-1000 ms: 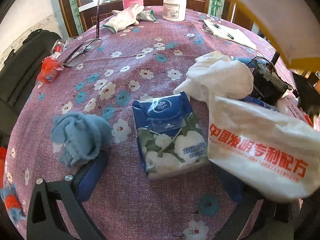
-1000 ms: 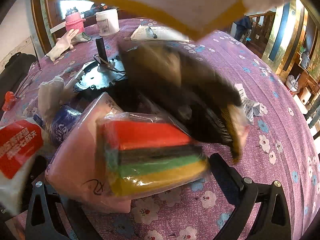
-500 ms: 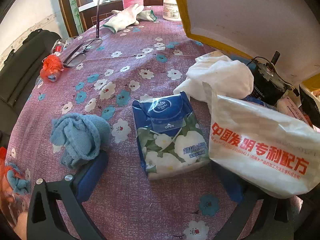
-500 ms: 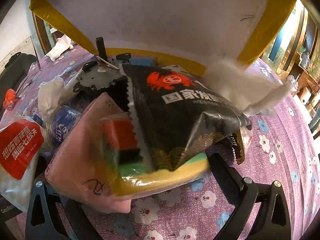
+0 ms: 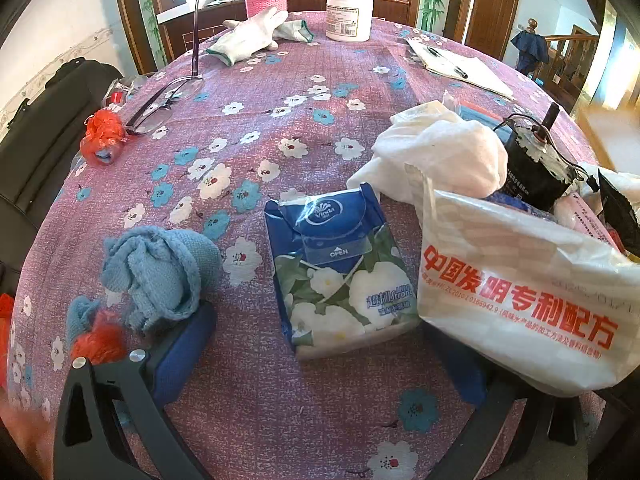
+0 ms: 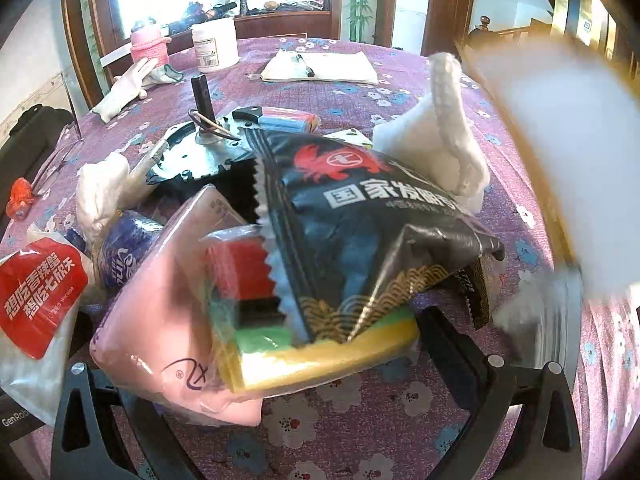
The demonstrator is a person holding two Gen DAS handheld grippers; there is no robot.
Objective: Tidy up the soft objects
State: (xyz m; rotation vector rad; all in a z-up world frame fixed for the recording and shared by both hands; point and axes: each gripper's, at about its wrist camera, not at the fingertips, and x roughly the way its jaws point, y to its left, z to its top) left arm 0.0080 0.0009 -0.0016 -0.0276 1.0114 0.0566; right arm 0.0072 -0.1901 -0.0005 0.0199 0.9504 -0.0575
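While both grippers sit low over the flowery tablecloth (image 5: 280, 128), soft things lie in a heap.

The left gripper (image 5: 320, 364) is open wide, with the blue tissue pack (image 5: 340, 272) lying flat between its fingers, not squeezed. A blue cloth (image 5: 160, 276) touches its left finger, and a white bag with red letters (image 5: 516, 300) covers the right one. The right gripper (image 6: 256, 364) is open wide too. Between its fingers lie a pink pack (image 6: 160, 320), a stack of colored sponges (image 6: 256, 312) and a black snack bag (image 6: 360, 232), all piled together.
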